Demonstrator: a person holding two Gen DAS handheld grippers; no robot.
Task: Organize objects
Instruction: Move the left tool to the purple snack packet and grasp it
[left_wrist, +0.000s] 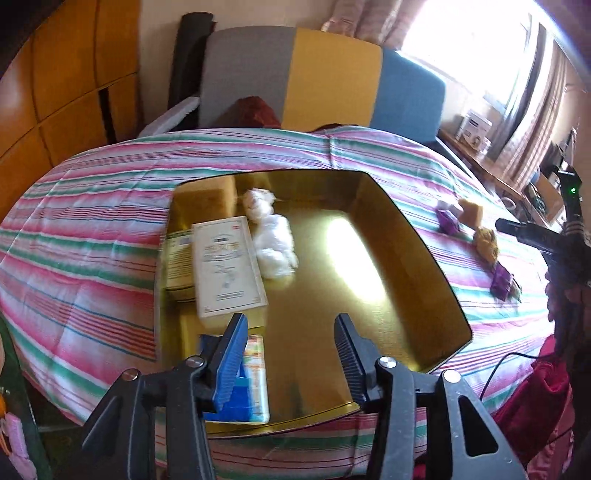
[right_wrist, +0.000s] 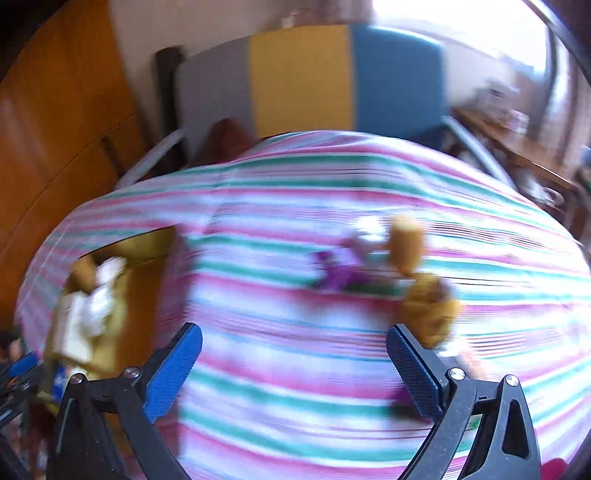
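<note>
A gold tray (left_wrist: 417, 266) lies on the striped cloth. In it are a white box (left_wrist: 227, 266), a white crumpled wad (left_wrist: 271, 236), a tan sponge block (left_wrist: 212, 195) and a blue-and-white carton (left_wrist: 255, 376). My left gripper (left_wrist: 291, 354) is open and empty above the tray's near edge. Right of the tray lie purple wrappers (left_wrist: 447, 219), a tan block (left_wrist: 471, 212) and a brown clump (left_wrist: 485, 242). My right gripper (right_wrist: 293, 354) is open and empty over the cloth; its view is blurred, with the brown clump (right_wrist: 430, 306), tan block (right_wrist: 406, 242) and purple wrapper (right_wrist: 340, 273) ahead.
The striped cloth (left_wrist: 92, 229) covers the whole table. A grey, yellow and blue chair back (left_wrist: 332, 77) stands behind it. Wooden cabinets (left_wrist: 55, 81) are at the left, a cluttered sideboard (left_wrist: 476, 140) at the right. The right gripper's body shows at the right edge (left_wrist: 546, 240).
</note>
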